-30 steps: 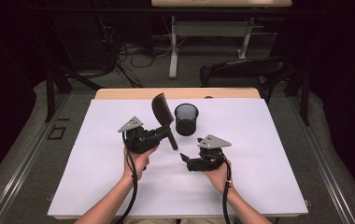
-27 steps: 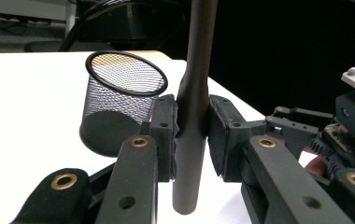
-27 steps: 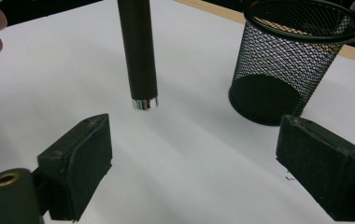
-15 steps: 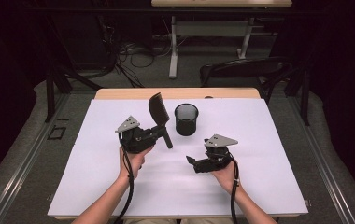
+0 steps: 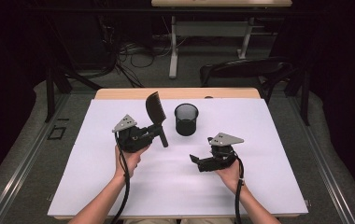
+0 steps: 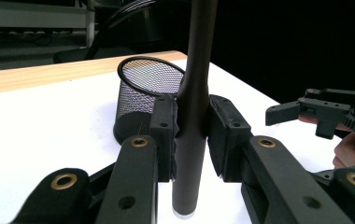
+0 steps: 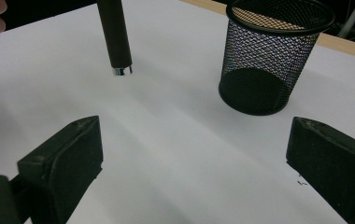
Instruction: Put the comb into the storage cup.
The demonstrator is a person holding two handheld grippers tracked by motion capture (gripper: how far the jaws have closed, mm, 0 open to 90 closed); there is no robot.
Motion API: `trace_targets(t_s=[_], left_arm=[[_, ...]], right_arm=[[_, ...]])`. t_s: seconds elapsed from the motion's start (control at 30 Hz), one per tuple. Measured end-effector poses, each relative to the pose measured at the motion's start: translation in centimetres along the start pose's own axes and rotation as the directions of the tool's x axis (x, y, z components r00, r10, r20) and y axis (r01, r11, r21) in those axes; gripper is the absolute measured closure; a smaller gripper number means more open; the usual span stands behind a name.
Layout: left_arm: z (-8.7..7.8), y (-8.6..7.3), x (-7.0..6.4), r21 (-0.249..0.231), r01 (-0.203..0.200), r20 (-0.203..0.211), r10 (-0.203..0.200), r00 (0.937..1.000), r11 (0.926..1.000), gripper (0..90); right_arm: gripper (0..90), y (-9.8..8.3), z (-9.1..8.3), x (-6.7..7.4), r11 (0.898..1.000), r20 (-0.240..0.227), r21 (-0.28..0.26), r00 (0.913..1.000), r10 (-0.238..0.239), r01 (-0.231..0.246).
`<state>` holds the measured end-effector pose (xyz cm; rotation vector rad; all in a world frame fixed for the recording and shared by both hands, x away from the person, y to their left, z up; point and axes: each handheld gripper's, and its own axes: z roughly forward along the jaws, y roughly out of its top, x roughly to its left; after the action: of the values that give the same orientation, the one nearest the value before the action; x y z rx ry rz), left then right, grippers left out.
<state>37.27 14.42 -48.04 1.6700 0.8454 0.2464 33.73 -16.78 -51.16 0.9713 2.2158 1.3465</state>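
The left claw (image 5: 153, 134) pinches a black hairbrush (image 5: 156, 115) by its handle, and its pads (image 6: 165, 122) press the shaft from both sides. The brush stands nearly upright with the head on top and the silver-capped end of the handle pointing down, hanging just above the white table (image 5: 96, 186). That grip looks chosen so the handle can go first into the black mesh pen cup (image 5: 186, 119), which stands upright and empty just beyond and to the right of the brush, near the far edge of the table. In the left gripper view the cup sits directly behind the held handle, so the brush seems lined up toward it but not yet over its rim.

The left hand (image 5: 129, 156) holds its gripper from below, forearm coming in from the near edge and the tool aimed toward the cup.

The right claw (image 5: 195, 159) is spread wide with nothing between its jaws, which have just been opening. In the right gripper view both pads (image 7: 73, 149) frame bare table, with the cup and the handle tip farther off. The right hand (image 5: 229, 170) rests low, near the table, well apart from the brush, apparently leaving the brush to the left hand alone.
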Motion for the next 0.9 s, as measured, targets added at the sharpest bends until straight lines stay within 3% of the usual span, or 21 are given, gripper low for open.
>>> trace_targets(t_s=[0.27,0.43,0.57,0.9], left_arm=[[-0.6,0.4,0.3,0.007,-0.018,-0.018,0.018,0.9997,0.9998,72.8],[-0.8,0.6,0.5,0.009,-0.028,-0.024,0.029,0.9993,0.9996,72.8],[-0.9,0.8,0.7,0.006,-0.033,-0.031,0.033,0.9990,0.9994,72.8],[-0.7,1.3,1.2,0.006,-0.035,-0.029,0.035,0.9990,0.9994,72.8]], right_arm=[[2.9,-0.8,-1.3,-0.7,1.000,-0.005,0.018,1.0000,0.007,-0.007],[2.9,-1.7,-2.6,-1.1,0.999,0.014,0.029,0.9994,-0.031,0.030],[2.9,-2.6,-3.5,-1.6,1.000,0.018,0.018,0.9997,-0.014,0.013],[2.8,-3.2,-3.9,-2.0,0.999,0.026,0.025,0.9991,-0.034,0.033]])
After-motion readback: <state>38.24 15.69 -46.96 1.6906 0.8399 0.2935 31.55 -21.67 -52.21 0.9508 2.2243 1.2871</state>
